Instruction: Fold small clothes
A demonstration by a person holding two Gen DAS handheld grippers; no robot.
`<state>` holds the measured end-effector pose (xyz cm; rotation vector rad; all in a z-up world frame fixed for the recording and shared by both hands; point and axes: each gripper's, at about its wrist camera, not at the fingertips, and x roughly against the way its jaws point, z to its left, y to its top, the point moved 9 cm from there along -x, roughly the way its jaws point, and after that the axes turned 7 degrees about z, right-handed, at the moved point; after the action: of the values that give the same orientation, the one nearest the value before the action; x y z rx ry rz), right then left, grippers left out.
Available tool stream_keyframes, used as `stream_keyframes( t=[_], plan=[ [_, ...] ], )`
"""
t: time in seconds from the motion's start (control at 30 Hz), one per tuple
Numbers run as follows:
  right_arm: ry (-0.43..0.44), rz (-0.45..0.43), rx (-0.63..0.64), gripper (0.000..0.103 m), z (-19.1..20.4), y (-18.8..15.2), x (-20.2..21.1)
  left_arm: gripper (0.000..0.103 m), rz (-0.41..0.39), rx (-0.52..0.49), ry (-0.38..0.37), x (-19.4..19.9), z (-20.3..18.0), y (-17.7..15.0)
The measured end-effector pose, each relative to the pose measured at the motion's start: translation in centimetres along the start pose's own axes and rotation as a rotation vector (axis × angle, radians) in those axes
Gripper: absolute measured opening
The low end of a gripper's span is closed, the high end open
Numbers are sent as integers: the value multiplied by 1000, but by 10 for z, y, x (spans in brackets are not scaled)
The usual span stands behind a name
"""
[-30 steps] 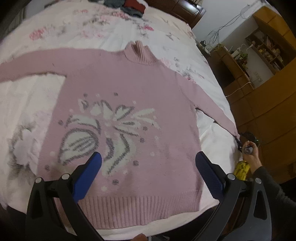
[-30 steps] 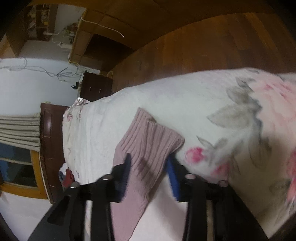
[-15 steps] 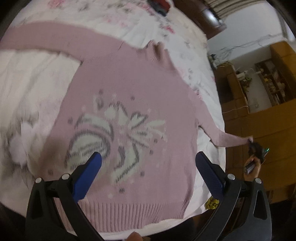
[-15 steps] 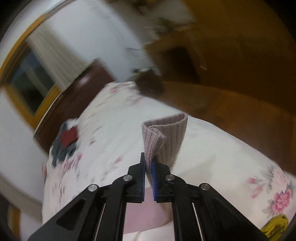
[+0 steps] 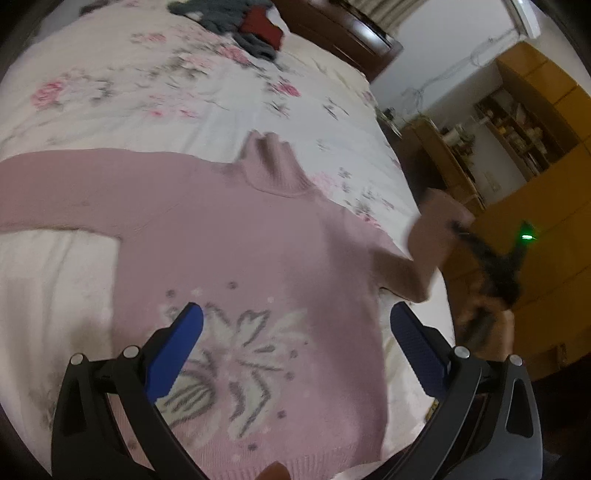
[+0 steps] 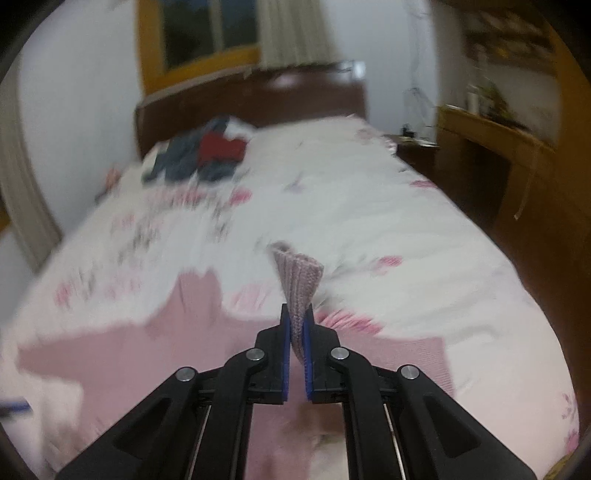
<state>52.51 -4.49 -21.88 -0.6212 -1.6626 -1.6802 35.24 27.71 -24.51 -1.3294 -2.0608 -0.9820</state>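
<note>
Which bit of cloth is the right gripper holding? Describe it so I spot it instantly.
On the floral bedspread lies a pink sweater. The right gripper pinches its sleeve cuff: ribbed knit, lifted upright off the bed, unlike the flat sleeve opposite.

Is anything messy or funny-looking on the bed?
One thing: the pink sweater lies flat, but its right sleeve cuff is lifted off the bed, pinched in the right gripper. A heap of dark and red clothes sits unfolded near the headboard.

sweaters: 1 pink (image 5: 236, 254) | hand-held grippers: 2, left (image 5: 295, 332), right (image 6: 296, 325) | beds: 1 (image 5: 155, 88) | clothes piles: 1 at 12 o'clock (image 5: 240, 22) | windows: 1 (image 6: 207, 33)
</note>
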Motion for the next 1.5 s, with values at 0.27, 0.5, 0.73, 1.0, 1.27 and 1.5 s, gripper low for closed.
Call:
stream_keyframes(
  t=[0.27, 0.5, 0.73, 1.0, 1.27, 1.5],
  plan=[
    [-83, 229, 287, 6, 98, -126, -114, 100, 139, 35, -150, -90, -20, 33],
    [-12, 204, 272, 33, 90, -184, -74, 100, 314, 165, -270, -202, -28, 41],
    [111, 206, 112, 42, 66, -249, 11, 100, 424, 295, -338, -292, -42, 38],
    [205, 246, -99, 43, 53, -285, 46, 24, 450, 276, -231, -304, -40, 43],
    [247, 259, -76, 44, 70, -290, 53, 7, 350, 154, -220, -236, -55, 86],
    [261, 273, -80, 43, 80, -296, 56, 0, 213, 108, -195, -135, -28, 144]
  ],
)
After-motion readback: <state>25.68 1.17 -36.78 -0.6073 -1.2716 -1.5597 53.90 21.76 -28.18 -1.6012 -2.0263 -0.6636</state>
